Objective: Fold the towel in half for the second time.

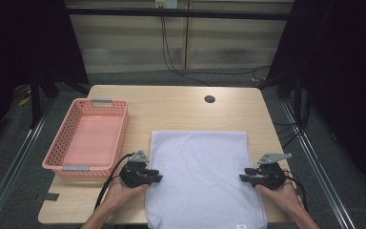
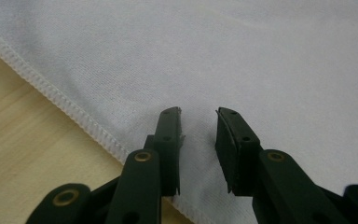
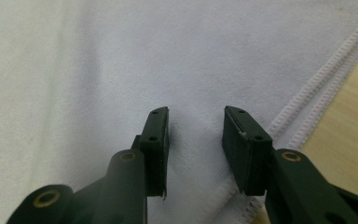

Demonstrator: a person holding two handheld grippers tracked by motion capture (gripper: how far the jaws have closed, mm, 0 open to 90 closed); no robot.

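a white cloth lies flat on the near half of the wooden table, its near edge hanging a little past the table's near edge. a small tag sits at that near edge toward the right corner; any writing on it is too small to read.

the left gripper rests at the cloth's left edge and the right gripper at its right edge, each held in a hand coming in from the near side, the other hand mirroring it. both point inward toward each other across the cloth.

in the left gripper view the jaws stand apart with bare cloth in the gap, nothing pinched; the stitched hem runs just beside the left jaw, with bare table wood beyond it. in the right gripper view the jaws are likewise apart over the cloth, not clamped on it, and the doubled hem passes just beside the right jaw, wood outside it. the stitching is plain in these close views, while the high view gives none of it.

a pink basket stands along the table's left edge, near the left gripper but apart from the cloth. the far half of the table is open, with a dark round hole near the far edge.
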